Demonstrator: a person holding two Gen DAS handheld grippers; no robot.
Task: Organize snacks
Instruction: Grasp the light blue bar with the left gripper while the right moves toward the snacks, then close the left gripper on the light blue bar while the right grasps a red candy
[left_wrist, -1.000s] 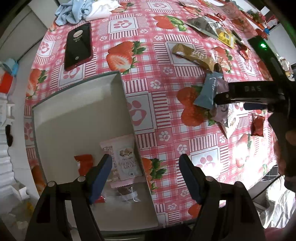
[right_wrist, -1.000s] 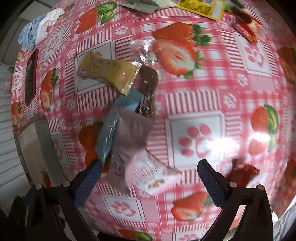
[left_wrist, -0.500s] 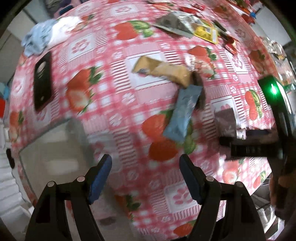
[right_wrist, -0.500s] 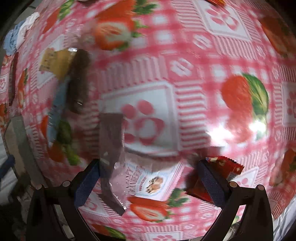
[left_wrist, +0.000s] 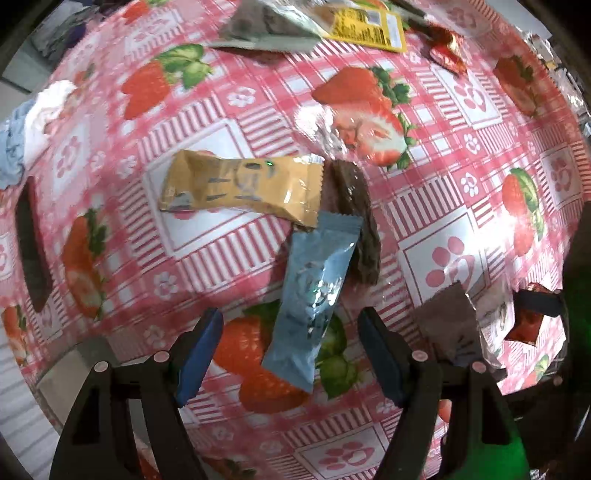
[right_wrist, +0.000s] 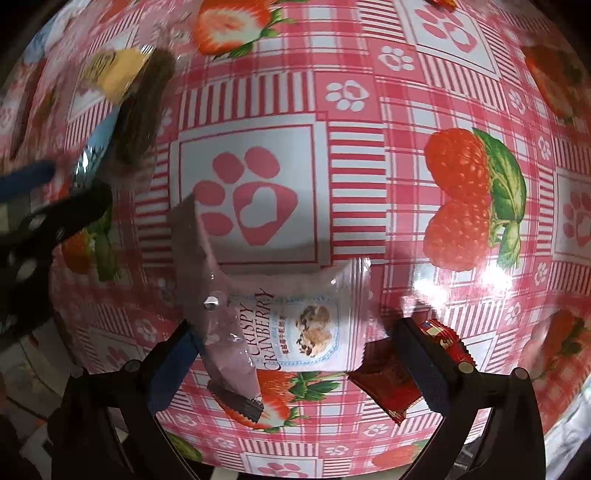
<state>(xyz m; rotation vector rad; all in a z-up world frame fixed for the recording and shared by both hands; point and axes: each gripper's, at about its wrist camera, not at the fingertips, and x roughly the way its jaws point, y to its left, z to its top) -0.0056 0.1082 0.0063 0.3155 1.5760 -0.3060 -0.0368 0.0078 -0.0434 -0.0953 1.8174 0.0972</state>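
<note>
While the left gripper points down at the bench, its jaws stand wide apart and hold nothing. A light blue snack packet lies flat between them, but the blue pads do not touch it. The top of that packet lies over a dark brown bar. A yellow snack packet lies just beside them, and its end meets the brown bar. The bench has a pink checked cloth with strawberries and paw prints.

At the far edge of the bench lie a grey packet, a bright yellow packet and a small red sweet. A dark phone lies at the left side, with a white and blue cloth near it.

The right gripper is also spread wide and grips nothing. Between its jaws lie a mauve packet and a pale packet that says "CRISPY CRANBERRY". The mauve one lies partly over the pale one. A red wrapped snack lies right at the right pad. I cannot tell if it touches. The left gripper's finger shows at the left edge of this view.
</note>
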